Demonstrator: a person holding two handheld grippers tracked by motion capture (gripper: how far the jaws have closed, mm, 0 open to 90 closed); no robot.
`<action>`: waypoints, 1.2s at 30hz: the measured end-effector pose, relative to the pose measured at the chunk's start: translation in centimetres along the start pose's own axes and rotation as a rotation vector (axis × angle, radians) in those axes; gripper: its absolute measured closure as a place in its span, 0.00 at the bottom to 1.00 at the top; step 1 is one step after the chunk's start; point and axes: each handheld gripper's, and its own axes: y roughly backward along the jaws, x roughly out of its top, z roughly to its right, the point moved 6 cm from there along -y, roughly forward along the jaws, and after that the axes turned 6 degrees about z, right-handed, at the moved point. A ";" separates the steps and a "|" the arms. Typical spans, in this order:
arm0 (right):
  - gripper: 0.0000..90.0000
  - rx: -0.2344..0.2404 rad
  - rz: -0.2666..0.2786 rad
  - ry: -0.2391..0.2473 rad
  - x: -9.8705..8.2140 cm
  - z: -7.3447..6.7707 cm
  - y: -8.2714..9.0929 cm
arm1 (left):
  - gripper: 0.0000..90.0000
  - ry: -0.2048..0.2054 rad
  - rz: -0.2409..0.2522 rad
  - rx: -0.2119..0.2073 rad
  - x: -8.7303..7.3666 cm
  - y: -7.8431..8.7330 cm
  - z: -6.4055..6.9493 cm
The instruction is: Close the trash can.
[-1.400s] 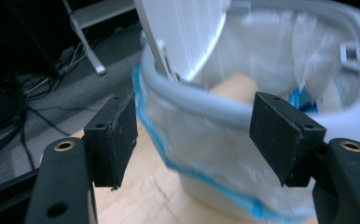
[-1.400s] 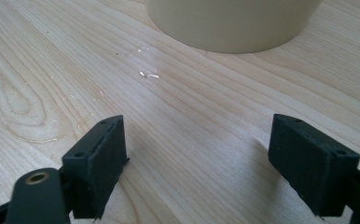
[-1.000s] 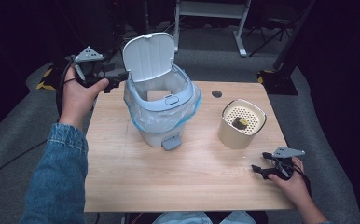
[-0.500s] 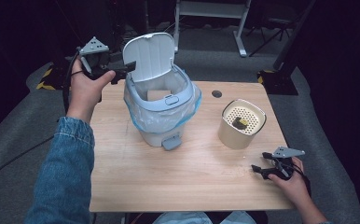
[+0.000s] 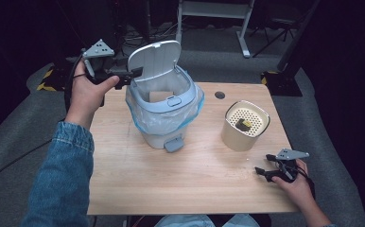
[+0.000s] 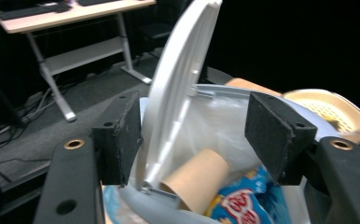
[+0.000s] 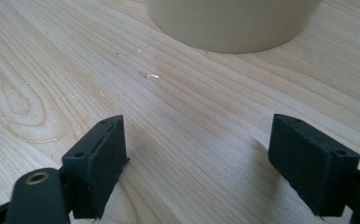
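A grey-white pedal bin [image 5: 166,127] with a blue bag liner stands on the wooden table [image 5: 171,184], its lid [image 5: 154,61] raised upright. My left gripper [image 5: 132,75] is at the lid's left edge. In the left gripper view the lid [image 6: 183,70] stands edge-on between the open jaws of my left gripper [image 6: 194,135], close to the left pad [image 6: 122,140], with a wide gap to the right pad. Inside the bin lie a cardboard tube [image 6: 199,179] and a blue snack wrapper [image 6: 236,200]. My right gripper [image 5: 261,172] rests open near the table's front right corner, nothing between its pads [image 7: 99,163].
A beige round container [image 5: 244,127] with a perforated top and a small dark item on it stands right of the bin, just beyond my right gripper [image 7: 197,163]. The bin's foot pedal [image 5: 173,144] faces the front. A cable hole [image 5: 220,95] is at the table's back edge.
My left hand has moved to the right and slightly up, bringing its jaws from beside the bin to around the raised lid's edge. The right hand has stayed still.
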 end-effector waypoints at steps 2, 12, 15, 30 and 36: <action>0.22 0.000 0.000 0.000 0.0 0.0 0.0 | 0.42 -0.010 -0.006 -0.024 0.0 0.0 0.7; 0.22 0.000 0.000 0.000 0.0 0.0 0.0 | 0.43 -0.046 -0.044 -0.143 -0.9 -1.6 4.4; 0.22 0.001 0.000 0.000 0.0 0.0 0.0 | 0.44 -0.045 -0.055 -0.164 -1.2 -2.2 5.0; 0.22 0.001 0.000 0.000 0.0 0.0 0.0 | 0.58 -0.019 -0.157 -0.241 -3.0 -5.1 7.4; 0.22 0.000 0.000 0.000 0.0 0.0 0.0 | 0.66 -0.034 -0.140 -0.194 -3.0 -5.7 7.1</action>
